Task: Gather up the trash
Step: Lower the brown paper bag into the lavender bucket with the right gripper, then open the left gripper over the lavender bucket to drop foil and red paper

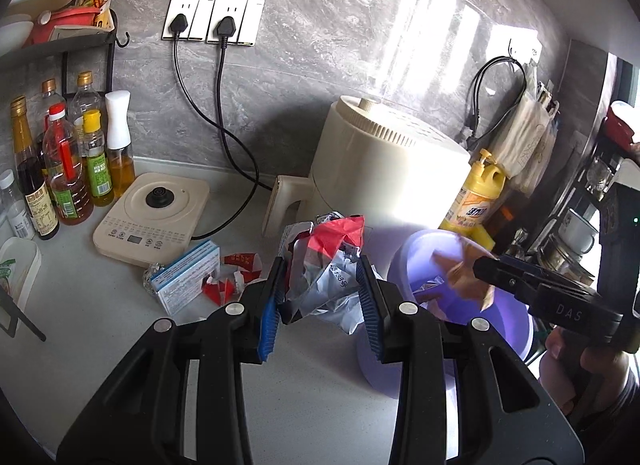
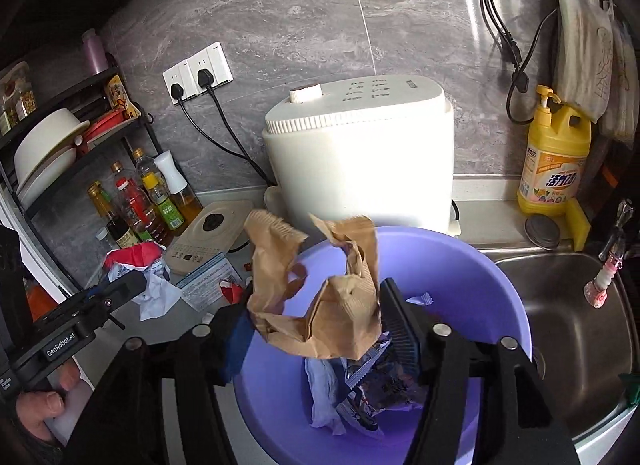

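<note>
Along the far wall of the counter [image 1: 100, 345] stands a cream appliance [image 2: 360, 161], bulky enough to hem the work into the near strip beside the sink [image 2: 560, 305]. Just in front of it sits the purple basin [image 2: 480, 265], serving as the bin and set close so trash has a short trip. Wrappers and a blue scrap already lie in its bottom. Over its left side the right gripper [image 2: 324, 329] hangs with its jaws pressed onto a crumpled brown paper bag [image 2: 316, 293], held above the basin, I'd judge, so that it falls inside on release. Left of the basin, the left gripper [image 1: 320, 297] pinches a wad of red and grey wrapper [image 1: 328, 265], low over the counter and near the basin's rim, seemingly next in line. Farther left a blue-and-white carton [image 1: 188, 277] and small red-and-white scraps [image 1: 228, 285] lie loose on the counter, not yet collected.
</note>
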